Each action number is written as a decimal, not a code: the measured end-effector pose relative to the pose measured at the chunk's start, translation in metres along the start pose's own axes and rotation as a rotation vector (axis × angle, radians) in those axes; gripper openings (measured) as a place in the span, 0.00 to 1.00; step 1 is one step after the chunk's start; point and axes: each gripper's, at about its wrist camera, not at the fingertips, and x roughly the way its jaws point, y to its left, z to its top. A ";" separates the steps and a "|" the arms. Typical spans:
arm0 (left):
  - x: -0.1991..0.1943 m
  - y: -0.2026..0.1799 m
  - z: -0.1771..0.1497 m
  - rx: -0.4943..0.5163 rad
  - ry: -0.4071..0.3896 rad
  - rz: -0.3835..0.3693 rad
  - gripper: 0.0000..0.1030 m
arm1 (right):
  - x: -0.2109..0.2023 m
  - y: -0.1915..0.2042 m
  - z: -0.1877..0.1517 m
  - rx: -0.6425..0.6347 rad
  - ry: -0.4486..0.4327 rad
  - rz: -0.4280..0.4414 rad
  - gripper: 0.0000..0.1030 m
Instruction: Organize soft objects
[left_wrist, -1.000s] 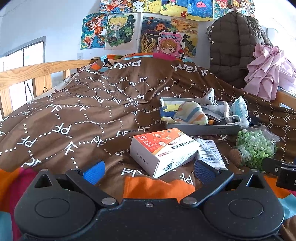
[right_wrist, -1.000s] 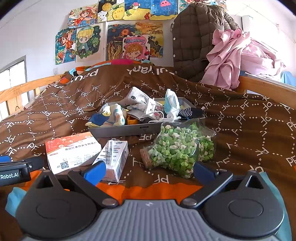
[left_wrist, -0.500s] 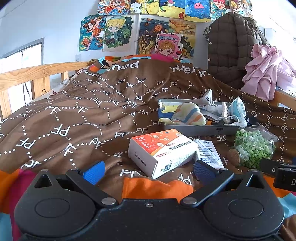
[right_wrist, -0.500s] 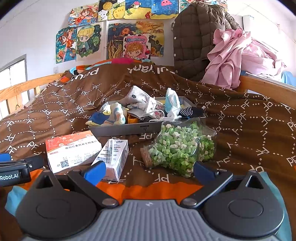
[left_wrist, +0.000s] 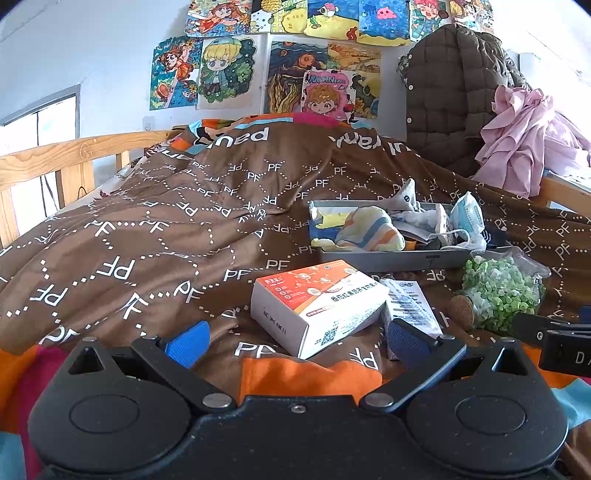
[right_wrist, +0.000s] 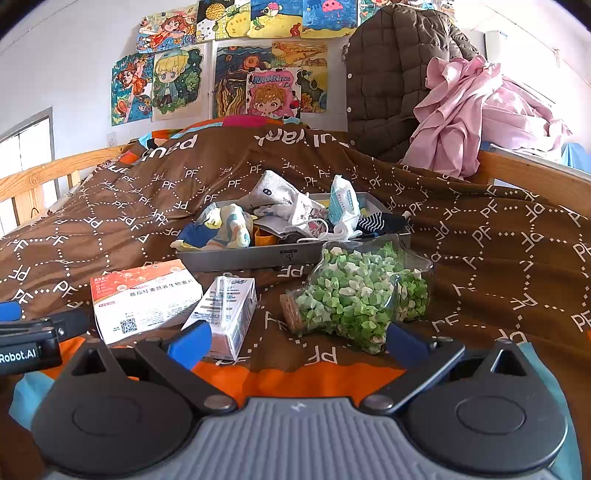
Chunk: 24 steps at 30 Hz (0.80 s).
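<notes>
Low over the brown blanket (left_wrist: 155, 236), both held flat and pointing toward the wall of drawings (right_wrist: 229, 74). Left gripper (left_wrist: 295, 341) wide apart, nothing between the blue pads (left_wrist: 186, 341). Right gripper (right_wrist: 297, 341) wide apart too, holding nothing. Side by side, with a bit of the right tool at the right edge of the left view and a bit of the left tool at the left edge of the right view.

Just ahead of the left gripper, an orange and white box (left_wrist: 317, 301) lying flat on the blanket. Beside it, touching, a small white carton (right_wrist: 225, 314) near the right gripper's left pad. To the right of that, a clear jar of green paper stars (right_wrist: 354, 295) on its side, cork end toward the carton.

Farther back, a grey tray (right_wrist: 255, 256) full of soft things: a striped plush toy (left_wrist: 369, 230), a white sock (right_wrist: 277, 192), a face mask (left_wrist: 467, 218) and a dark striped sock (right_wrist: 376, 223) at the right end. Behind the bed, a brown puffy coat (right_wrist: 399, 85) and pink cloth (right_wrist: 465, 114).

Since a second ago, almost no change. Left view tipped up a little, so more of the drawings in sight. Both grippers as wide as before. Box, carton, jar and tray in the same spots.
</notes>
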 end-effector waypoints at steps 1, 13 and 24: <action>0.000 0.000 0.000 0.002 -0.001 -0.001 0.99 | 0.000 0.000 0.000 0.000 0.000 0.000 1.00; -0.001 -0.002 0.000 0.006 -0.003 -0.003 0.99 | 0.000 0.000 0.001 0.000 0.001 0.000 1.00; -0.004 -0.003 0.001 0.018 -0.024 -0.021 0.99 | 0.001 0.000 0.000 0.002 0.005 0.000 1.00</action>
